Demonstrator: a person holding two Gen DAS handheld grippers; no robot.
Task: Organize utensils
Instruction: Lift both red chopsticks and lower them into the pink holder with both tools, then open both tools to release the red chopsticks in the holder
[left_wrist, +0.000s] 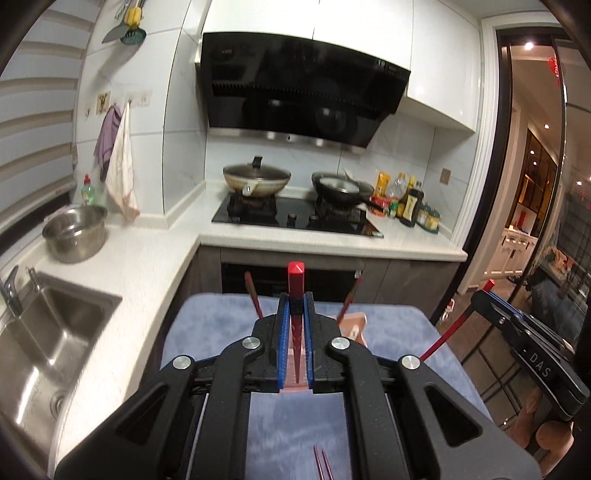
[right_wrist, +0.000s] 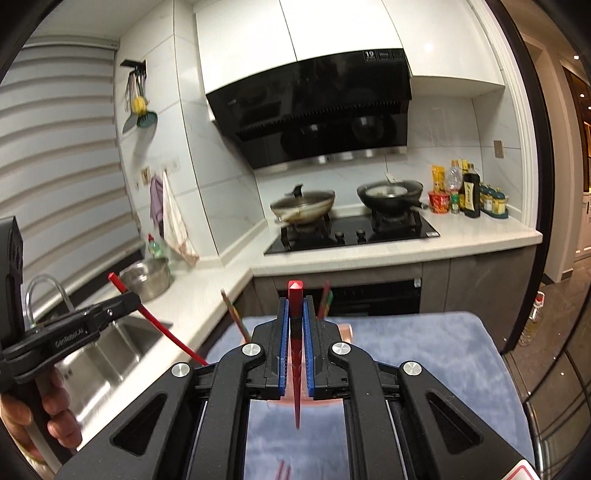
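My left gripper (left_wrist: 296, 306) is shut on a red chopstick (left_wrist: 295, 280) that stands between the blue pads, above a pink utensil holder (left_wrist: 354, 325) on the blue cloth. Two chopsticks (left_wrist: 253, 295) lean in the holder. My right gripper (right_wrist: 294, 310) is shut on another red chopstick (right_wrist: 295, 291), above the same pink holder (right_wrist: 347, 332), where two more chopsticks (right_wrist: 232, 314) stand. The right gripper shows at the right of the left wrist view (left_wrist: 491, 295) with its chopstick (left_wrist: 443, 336). The left gripper shows at the left of the right wrist view (right_wrist: 129, 295).
The blue cloth (left_wrist: 388, 332) covers a small table before the kitchen counter. A steel sink (left_wrist: 48, 332) and steel pot (left_wrist: 74, 232) are at the left. A stove with two pans (left_wrist: 295, 192) is ahead. More chopstick tips lie on the cloth (left_wrist: 321, 461).
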